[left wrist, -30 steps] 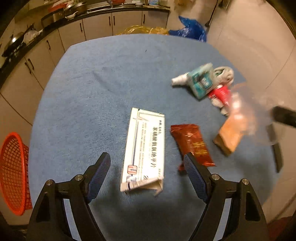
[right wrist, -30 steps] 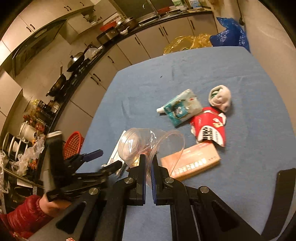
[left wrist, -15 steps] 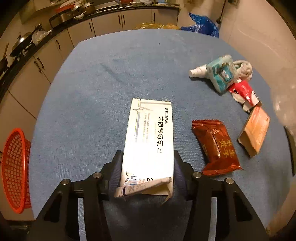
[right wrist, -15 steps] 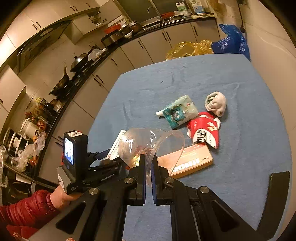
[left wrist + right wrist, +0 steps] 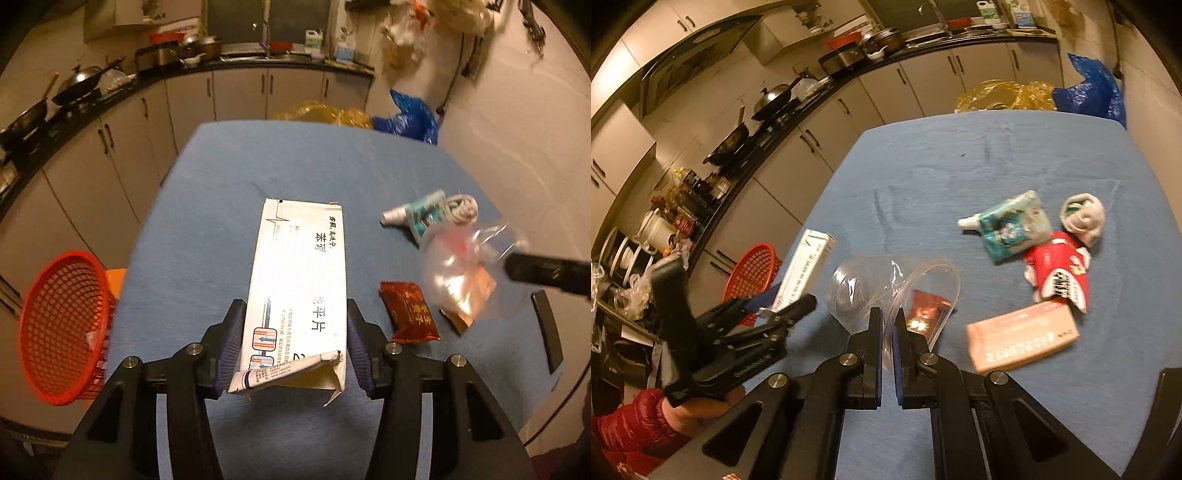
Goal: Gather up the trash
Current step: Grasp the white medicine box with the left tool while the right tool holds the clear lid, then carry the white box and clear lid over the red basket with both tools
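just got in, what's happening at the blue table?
A person is clearing trash with tongs in each hand. The left tongs are clamped on a white medicine box, lifted off the blue table. The right tongs pinch the rim of a clear plastic cup. A red basket stands beside the table. A brown snack packet and other litter remain on the cloth.
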Demonstrator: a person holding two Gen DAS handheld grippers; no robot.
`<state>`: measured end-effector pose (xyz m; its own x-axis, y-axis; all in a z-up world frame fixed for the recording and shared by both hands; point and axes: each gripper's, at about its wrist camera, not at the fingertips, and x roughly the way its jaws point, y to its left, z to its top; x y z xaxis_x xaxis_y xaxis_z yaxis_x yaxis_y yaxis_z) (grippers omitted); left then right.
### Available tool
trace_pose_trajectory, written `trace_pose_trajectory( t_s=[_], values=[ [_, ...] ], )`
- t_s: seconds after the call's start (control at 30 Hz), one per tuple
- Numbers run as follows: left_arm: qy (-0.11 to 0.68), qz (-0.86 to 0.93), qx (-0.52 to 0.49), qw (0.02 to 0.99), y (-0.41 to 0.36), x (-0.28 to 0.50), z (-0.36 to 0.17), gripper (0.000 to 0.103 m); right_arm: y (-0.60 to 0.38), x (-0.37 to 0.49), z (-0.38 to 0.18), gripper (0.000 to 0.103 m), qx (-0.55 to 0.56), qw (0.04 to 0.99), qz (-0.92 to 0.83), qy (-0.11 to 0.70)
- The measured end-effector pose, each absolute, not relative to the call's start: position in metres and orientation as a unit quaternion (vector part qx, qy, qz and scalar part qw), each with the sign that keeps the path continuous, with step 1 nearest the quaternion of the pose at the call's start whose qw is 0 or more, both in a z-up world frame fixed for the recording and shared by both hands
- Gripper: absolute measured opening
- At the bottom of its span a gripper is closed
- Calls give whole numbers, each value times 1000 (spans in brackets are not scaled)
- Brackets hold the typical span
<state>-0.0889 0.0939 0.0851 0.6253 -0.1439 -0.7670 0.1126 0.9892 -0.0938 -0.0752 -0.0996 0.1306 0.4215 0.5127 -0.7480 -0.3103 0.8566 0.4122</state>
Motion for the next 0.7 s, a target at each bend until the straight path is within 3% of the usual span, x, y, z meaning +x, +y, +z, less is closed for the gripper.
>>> trace_pose_trajectory(
  t_s=[0.7],
  values=[
    [404,-46,-42,913,144,-114,106,51,-39,-88,139,5,46,841,268,468]
  ],
)
